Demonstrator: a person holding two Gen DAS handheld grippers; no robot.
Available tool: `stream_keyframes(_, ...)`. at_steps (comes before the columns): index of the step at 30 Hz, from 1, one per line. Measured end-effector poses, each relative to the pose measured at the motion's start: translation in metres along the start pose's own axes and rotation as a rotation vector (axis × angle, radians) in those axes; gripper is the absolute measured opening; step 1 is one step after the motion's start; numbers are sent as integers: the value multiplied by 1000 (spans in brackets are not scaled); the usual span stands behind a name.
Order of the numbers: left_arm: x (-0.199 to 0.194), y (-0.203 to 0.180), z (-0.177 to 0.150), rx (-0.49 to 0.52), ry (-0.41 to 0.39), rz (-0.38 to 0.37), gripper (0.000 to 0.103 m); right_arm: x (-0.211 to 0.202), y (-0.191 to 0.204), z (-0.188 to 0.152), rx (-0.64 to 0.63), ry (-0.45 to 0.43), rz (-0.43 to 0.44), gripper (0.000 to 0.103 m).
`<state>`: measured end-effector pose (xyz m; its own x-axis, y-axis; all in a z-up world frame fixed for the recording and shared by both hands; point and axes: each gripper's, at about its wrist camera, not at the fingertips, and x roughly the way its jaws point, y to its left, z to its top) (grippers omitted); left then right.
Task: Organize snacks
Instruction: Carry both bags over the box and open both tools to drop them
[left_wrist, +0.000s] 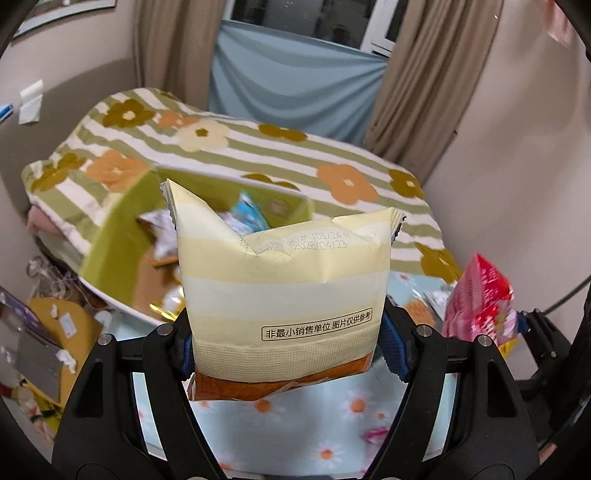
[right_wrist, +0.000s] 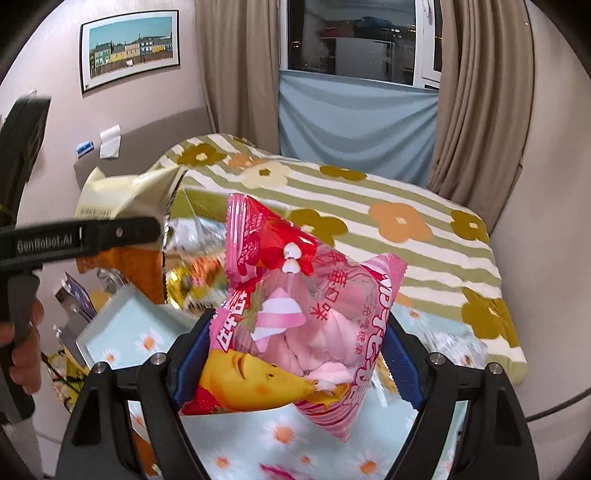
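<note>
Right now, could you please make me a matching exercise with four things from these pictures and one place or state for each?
Things:
1. cream striped packet
2. pink marshmallow bag
3. green box
4. framed picture

Places or states:
A. hangs on the wall
B. clamped in the right gripper
C. stands open on the bed with snacks inside
D. clamped in the left gripper

Pairs: 1-D, 2-B, 3-C, 4-A
</note>
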<state>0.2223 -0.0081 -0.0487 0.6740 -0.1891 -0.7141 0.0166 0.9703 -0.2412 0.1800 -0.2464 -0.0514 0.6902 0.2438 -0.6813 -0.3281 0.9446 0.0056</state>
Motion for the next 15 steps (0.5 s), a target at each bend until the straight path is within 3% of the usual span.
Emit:
stream_keyframes(8, 6, 85, 47, -35, -10, 25, 73, 40, 48, 57, 37, -22, 32, 80)
stream_keyframes(15, 42, 150, 75, -52, 38, 71, 73, 90, 86, 80, 60, 18, 67, 80)
